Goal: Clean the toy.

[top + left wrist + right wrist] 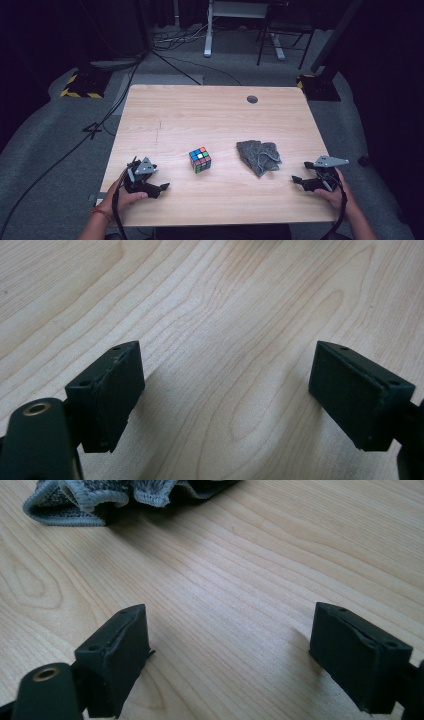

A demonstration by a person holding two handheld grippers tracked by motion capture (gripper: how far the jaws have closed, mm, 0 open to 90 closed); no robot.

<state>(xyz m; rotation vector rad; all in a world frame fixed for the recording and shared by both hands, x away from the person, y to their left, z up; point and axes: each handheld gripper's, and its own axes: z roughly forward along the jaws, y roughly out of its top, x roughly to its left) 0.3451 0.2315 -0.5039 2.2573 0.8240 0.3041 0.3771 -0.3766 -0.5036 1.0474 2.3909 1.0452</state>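
A scrambled puzzle cube [200,159] with coloured stickers sits near the middle of the wooden table [210,112]. To its right lies a crumpled grey cloth [258,155], whose knitted edge [95,497] shows at the top of the right gripper view. My left gripper [159,189] rests low at the table's front left, left of the cube, open with bare wood between its pads [227,385]. At the front right my right gripper [299,181] sits below and to the right of the cloth, also open and holding nothing [230,645].
A round cable hole [252,99] is in the table's far right part. Beyond the table stand desk legs [207,30], cables on grey carpet and two yellow-black striped stand bases [80,85].
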